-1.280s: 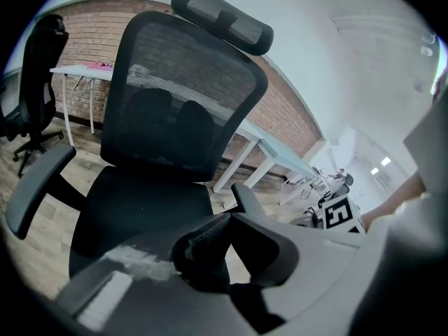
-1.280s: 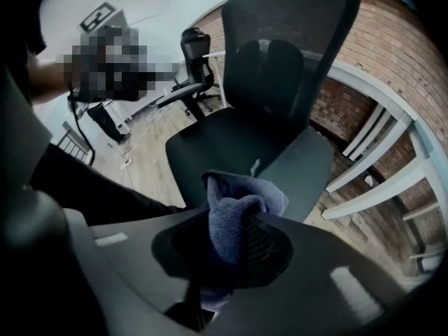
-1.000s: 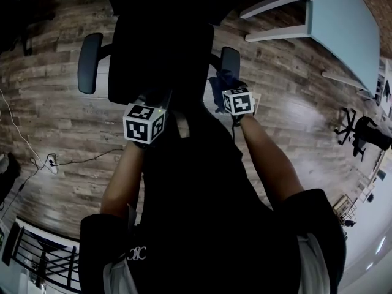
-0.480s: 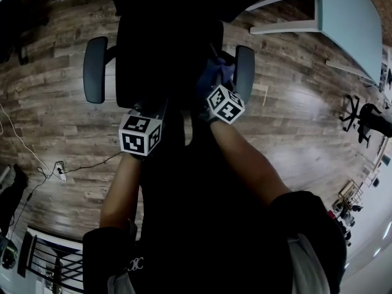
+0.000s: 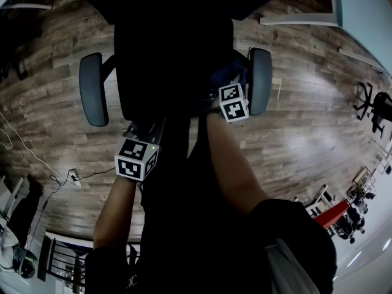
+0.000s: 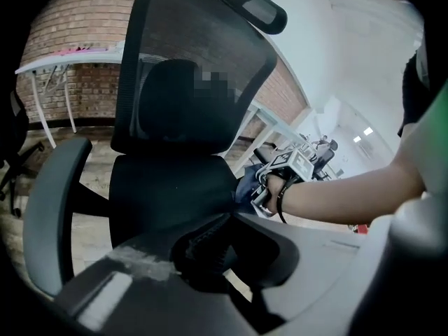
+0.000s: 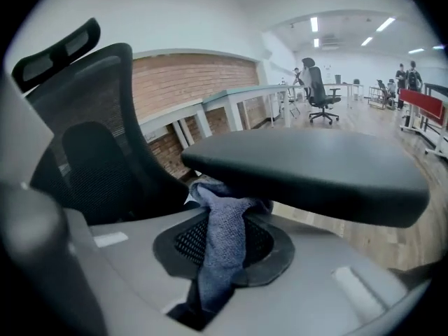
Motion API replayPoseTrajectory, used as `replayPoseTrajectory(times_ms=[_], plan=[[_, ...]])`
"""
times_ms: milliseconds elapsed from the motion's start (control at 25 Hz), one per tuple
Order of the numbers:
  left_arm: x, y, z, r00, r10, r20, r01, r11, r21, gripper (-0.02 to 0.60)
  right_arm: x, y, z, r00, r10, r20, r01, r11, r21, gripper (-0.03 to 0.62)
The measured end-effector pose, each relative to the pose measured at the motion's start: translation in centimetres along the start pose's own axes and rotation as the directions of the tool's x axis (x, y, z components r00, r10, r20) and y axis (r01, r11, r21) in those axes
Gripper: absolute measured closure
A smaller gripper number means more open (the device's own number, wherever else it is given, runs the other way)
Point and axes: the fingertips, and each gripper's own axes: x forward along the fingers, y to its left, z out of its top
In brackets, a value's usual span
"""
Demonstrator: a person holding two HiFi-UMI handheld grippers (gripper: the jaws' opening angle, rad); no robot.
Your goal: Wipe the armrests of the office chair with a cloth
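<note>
Standing at the front of a black office chair (image 5: 173, 48) on a wood-plank floor (image 5: 55, 121), we work at its right side with a blue cloth (image 7: 222, 238). The right hand-held gripper (image 7: 222, 257) has its jaws clamped on the cloth's lower part. The upper part is bunched against the underside of the right armrest (image 7: 315, 168), at that pad's near inner edge. From above, the cloth shows as a blue fold between the seat and the right armrest, touching the pad's inner side.

The left hand-held gripper (image 6: 217, 247) hangs at the near edge of the seat with its jaws drawn together and nothing between them. It is well apart from the left armrest (image 5: 93, 89), which stands bare at the chair's left.

From that gripper's camera we see the mesh back and headrest rising ahead. The right forearm (image 6: 350, 196) reaches across to the far side of the seat. A pale table (image 5: 367, 11) stands far right, and a brick wall (image 7: 182, 82) runs behind the chair.
</note>
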Motion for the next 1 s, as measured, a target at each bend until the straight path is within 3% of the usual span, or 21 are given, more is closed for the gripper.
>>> replayPoseTrajectory(times_ms=[280, 560, 880, 1000], plan=[[1.9, 0.7, -0.5, 0.998, -0.027, -0.051, 0.028, 0.999, 0.023, 0.575, 3.5, 0.2, 1.4, 0.996, -0.005, 0.090, 0.004, 1.000, 0.010, 0.531], [3.0, -0.2, -1.6, 0.994, -0.053, -0.099, 0.059, 0.997, 0.056, 0.575, 7.0, -0.4, -1.4, 0.999, -0.022, 0.044, 0.021, 1.000, 0.023, 0.531], [2.8, 1.6, -2.6, 0.992, -0.029, -0.124, 0.034, 0.999, 0.038, 0.575, 10.1, -0.7, -4.1, 0.998, -0.048, -0.033, 0.047, 0.999, -0.016, 0.530], [2.6, 1.4, -2.2, 0.993, -0.027, -0.118, 0.032, 0.999, 0.043, 0.575, 9.7, -0.8, -3.8, 0.998, -0.046, -0.042, 0.047, 0.999, 0.013, 0.528]])
